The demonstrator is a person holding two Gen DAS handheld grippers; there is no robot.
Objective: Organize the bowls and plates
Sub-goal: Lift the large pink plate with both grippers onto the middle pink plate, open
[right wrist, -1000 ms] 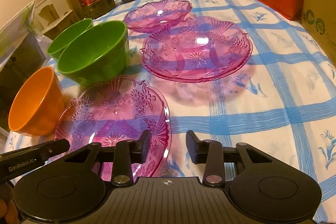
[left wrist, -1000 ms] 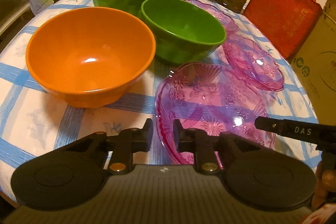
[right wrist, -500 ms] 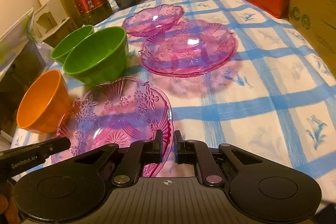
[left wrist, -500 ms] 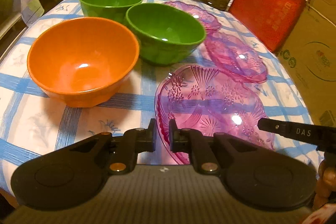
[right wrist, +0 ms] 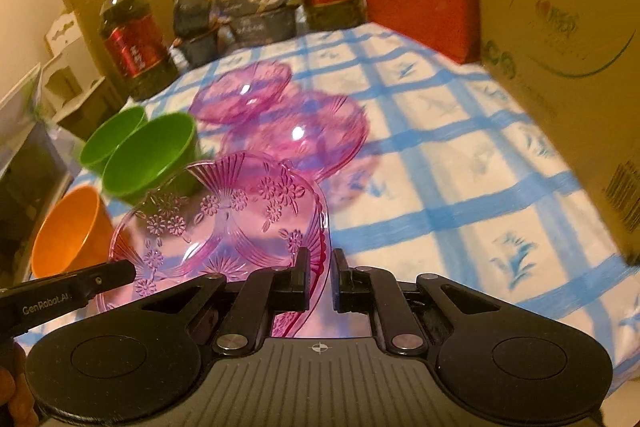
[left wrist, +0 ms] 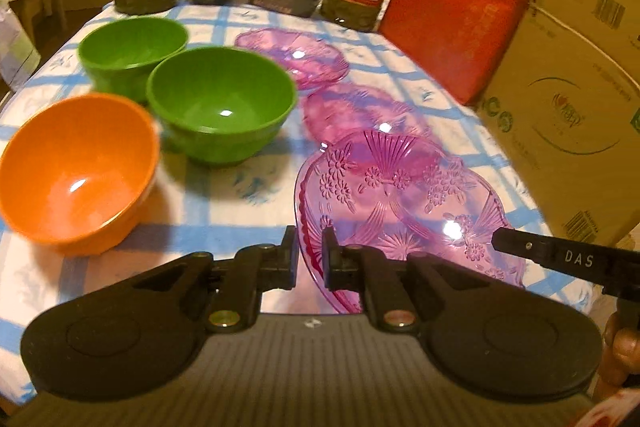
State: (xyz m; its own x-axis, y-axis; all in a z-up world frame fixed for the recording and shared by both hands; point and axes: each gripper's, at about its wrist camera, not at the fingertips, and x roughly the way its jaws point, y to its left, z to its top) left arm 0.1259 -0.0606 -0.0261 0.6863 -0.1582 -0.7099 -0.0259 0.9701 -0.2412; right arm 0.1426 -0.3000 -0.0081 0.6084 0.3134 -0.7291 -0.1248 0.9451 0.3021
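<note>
Both tongs of mine, left tongs [left wrist: 310, 251] and right tongs [right wrist: 320, 273], are clenched on opposite rims of the pink patterned glass plate [left wrist: 400, 203], holding it tilted above the blue-checked table [right wrist: 440, 187], near the orange bowl [left wrist: 76, 171] and two green bowls [left wrist: 220, 103].

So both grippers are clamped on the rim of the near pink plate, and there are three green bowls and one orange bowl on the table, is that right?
Not quite: there are two green bowls, not three, as the left wrist view shows. The rest holds: the left gripper and right gripper are both clamped on the near pink plate, and one orange bowl stands on the table.
</note>
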